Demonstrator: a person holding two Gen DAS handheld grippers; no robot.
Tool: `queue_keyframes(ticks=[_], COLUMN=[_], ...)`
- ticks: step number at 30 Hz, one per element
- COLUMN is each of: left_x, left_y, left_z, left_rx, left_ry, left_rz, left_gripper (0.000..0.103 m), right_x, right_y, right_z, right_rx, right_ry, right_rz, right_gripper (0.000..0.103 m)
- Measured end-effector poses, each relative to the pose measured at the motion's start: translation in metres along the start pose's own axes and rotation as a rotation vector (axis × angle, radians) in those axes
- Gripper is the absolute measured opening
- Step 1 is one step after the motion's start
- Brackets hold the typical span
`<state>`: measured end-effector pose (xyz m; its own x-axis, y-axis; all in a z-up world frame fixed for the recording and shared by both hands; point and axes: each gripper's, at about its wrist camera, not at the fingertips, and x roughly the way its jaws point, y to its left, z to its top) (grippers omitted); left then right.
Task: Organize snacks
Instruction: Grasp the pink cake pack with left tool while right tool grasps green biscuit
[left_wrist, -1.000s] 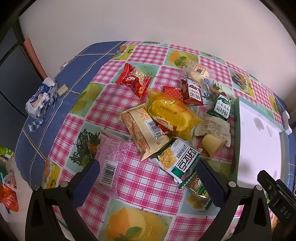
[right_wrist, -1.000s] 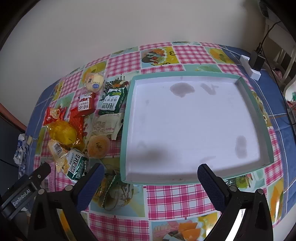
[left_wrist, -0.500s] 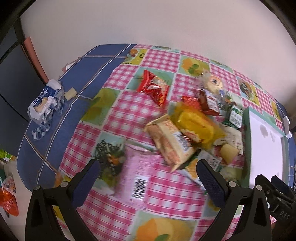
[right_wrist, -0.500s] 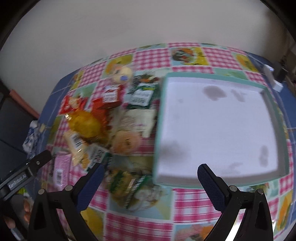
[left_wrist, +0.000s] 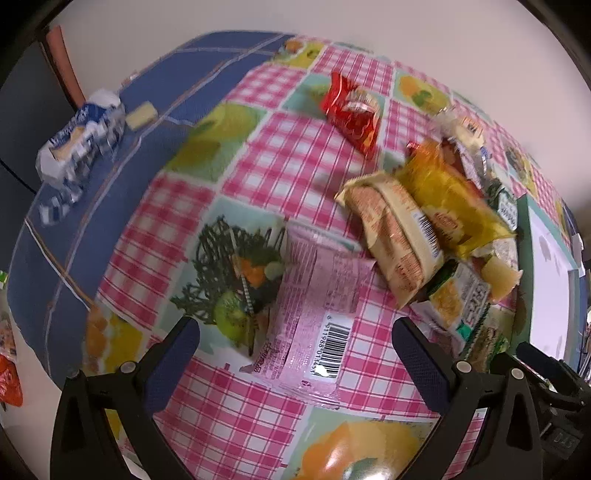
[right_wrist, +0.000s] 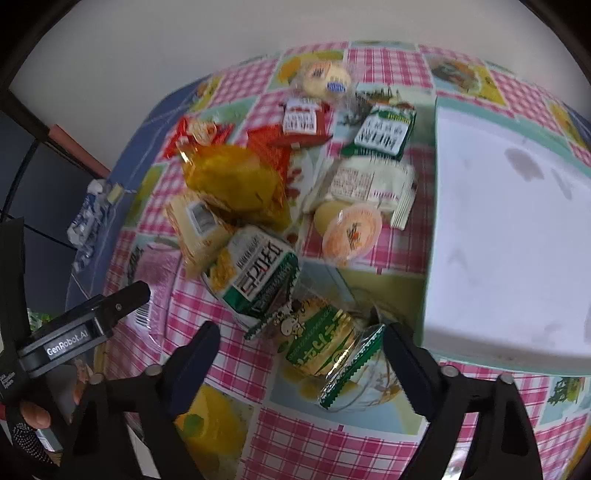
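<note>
A pile of snack packets lies on the checked tablecloth. My left gripper (left_wrist: 295, 354) hangs open over a pink packet (left_wrist: 317, 310), which lies flat between its fingers without touching the pads. My right gripper (right_wrist: 301, 354) is closing its jaws around a green and yellow packet (right_wrist: 321, 347); the left pad still stands apart from it. Beyond it lie a green and white packet (right_wrist: 258, 273), a yellow bag (right_wrist: 236, 181) and an orange jelly cup (right_wrist: 351, 232). The white tray with a teal rim (right_wrist: 517, 240) sits to the right and holds nothing.
A blue and white wrapper (left_wrist: 81, 136) and a small cream block (left_wrist: 140, 114) lie on the blue cloth at the table's left edge. One finger of the left gripper (right_wrist: 125, 299) reaches in beside the pile, with a person's hand (right_wrist: 33, 413) behind it. A wall closes the far side.
Both grippers moved left and lower toward the snacks. The left now frames the pink packet; the right left the tray for the green and yellow packet, and its jaws have narrowed.
</note>
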<state>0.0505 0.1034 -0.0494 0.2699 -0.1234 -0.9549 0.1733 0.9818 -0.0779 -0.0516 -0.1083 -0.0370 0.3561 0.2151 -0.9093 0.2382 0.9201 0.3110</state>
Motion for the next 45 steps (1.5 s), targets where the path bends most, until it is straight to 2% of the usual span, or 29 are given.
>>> queue_keyframes(ticks=[4,8,20,22,24,26,30,34,42,45], left_x=[0.014,0.03,0.04,0.04,0.043,0.04,0.039,0.039,0.034,0.03], left_y=[0.002,0.004,-0.016,-0.018,-0.021,-0.023,-0.027,-0.03,-0.017,-0.016], left_z=[0.0,0.0,-0.004,-0.004,-0.004,-0.005,-0.006,-0.007,-0.022,-0.024], left_rx=[-0.014,-0.028,0.009,0.014,0.015,0.008,0.005,-0.011,-0.048,-0.049], left_ry=[0.037,0.077,0.044,0.042,0.034,0.033,0.025,0.025,0.035,0.035], left_rz=[-0.03,-0.062,0.007,0.035,0.054,0.048,0.061,0.057,0.029,0.026], left_gripper=[0.101,0.081,0.077,0.073,0.06,0.052,0.044,0.042,0.04,0.04], right_x=[0.015,0.026,0.042,0.043,0.043,0.043,0.04,0.039,0.032,0.03], right_y=[0.0,0.002,0.014,0.015,0.016,0.016,0.013,0.013,0.009,0.005], right_z=[0.0,0.002,0.003,0.002,0.001,0.001,-0.001,-0.002,-0.004,-0.004], right_rx=[-0.003,-0.024,-0.079,-0.086,-0.088,-0.084,-0.073,-0.073,-0.054,-0.046], right_ry=[0.042,0.06,0.068,0.065,0.063,0.063,0.066,0.063,0.058,0.058], right_rz=[-0.005,-0.047,-0.093,-0.097,-0.097,-0.092,-0.079,-0.079,-0.06,-0.045], right_gripper=[0.08,0.079,0.078,0.078,0.077,0.076,0.074,0.071,0.059,0.058])
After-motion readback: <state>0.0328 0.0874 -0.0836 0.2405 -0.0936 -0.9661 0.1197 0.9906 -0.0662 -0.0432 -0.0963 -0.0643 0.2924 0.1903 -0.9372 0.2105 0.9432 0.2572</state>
